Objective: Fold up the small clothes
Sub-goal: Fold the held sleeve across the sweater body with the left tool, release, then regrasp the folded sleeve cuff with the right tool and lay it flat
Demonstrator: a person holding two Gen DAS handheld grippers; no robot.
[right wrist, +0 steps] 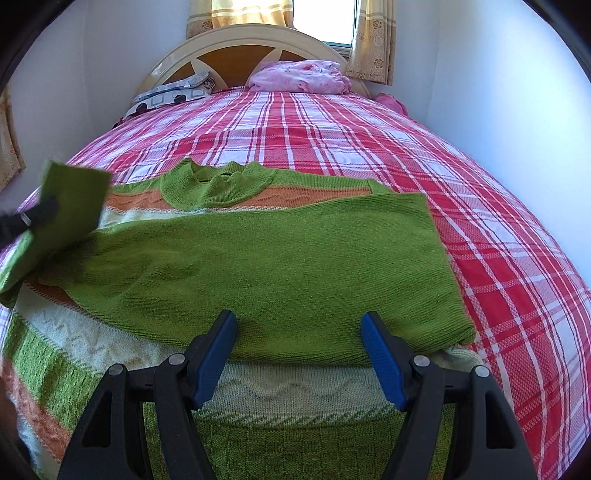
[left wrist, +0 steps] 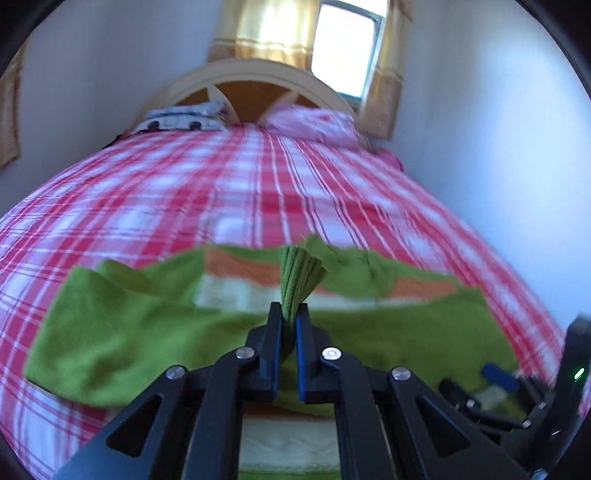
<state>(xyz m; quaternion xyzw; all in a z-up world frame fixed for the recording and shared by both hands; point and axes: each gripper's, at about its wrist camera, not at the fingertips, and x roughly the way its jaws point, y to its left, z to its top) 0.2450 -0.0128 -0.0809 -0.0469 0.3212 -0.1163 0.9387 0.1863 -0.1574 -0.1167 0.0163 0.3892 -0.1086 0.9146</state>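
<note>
A green knit sweater [right wrist: 280,258] with orange and cream stripes lies flat on the bed, neck towards the headboard. One green sleeve is folded across its chest. My left gripper [left wrist: 289,308] is shut on the ribbed cuff [left wrist: 299,269] of the other sleeve and holds it above the sweater [left wrist: 129,332]. The left wrist view is blurred. In the right wrist view this left gripper [right wrist: 40,212] shows at the left edge with the lifted sleeve end [right wrist: 74,192]. My right gripper [right wrist: 298,321] stands open over the lower part of the sweater, with nothing pinched between its blue pads [right wrist: 214,354].
The bed [right wrist: 480,206] has a red and white plaid cover. A patterned pillow [right wrist: 173,94] and a pink pillow [right wrist: 299,75] lie by the arched headboard [right wrist: 236,40]. White walls stand close on both sides. A curtained window [right wrist: 325,18] is behind the headboard.
</note>
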